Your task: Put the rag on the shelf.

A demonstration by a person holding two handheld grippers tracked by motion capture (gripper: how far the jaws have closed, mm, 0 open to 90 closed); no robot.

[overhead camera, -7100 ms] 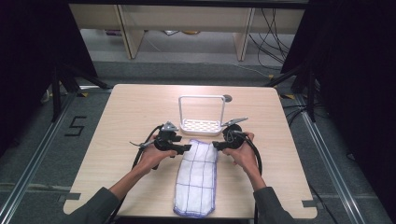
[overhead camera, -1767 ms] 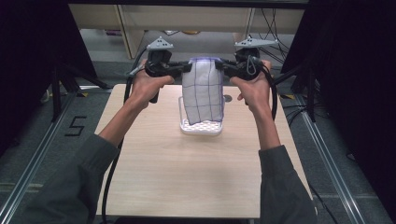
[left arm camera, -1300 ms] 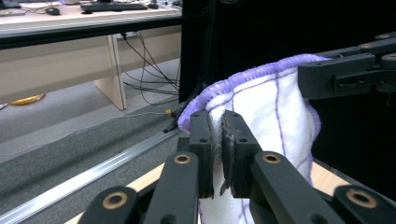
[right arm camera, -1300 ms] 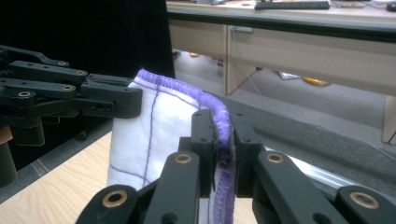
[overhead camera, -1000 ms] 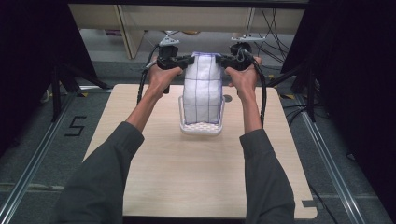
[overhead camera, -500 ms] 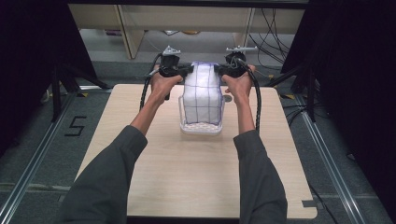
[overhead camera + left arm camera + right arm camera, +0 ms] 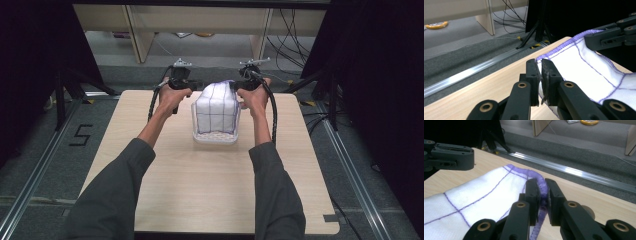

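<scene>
I have the white cloth (image 7: 216, 109) with its purple grid pinched at both far corners: the left gripper (image 7: 541, 75) is clenched on the stitched hem at one corner, and the right gripper (image 7: 542, 195) is clamped on the bunched purple edge at the other. In the high view the cloth hangs between the left gripper (image 7: 196, 86) and the right gripper (image 7: 237, 85), its lower part piled inside the clear plastic basket (image 7: 216, 137) that stands toward the far middle of the table (image 7: 210, 185).

My worry is the fit. The cloth bulges above the basket rim and looks as wide as the basket itself, so if I let go now, I judge the upper half may flop over the near or far wall and hang outside. The basket seems light; pushing the cloth down off-centre, or snagging a jaw on the rim, could tip it or slide it along the table.

The right grip sits on a thin rolled edge, so a tug sideways could pull the hem free early, leaving one corner hanging from the left side alone. I would lower both corners evenly, keeping them over the basket's middle.
</scene>
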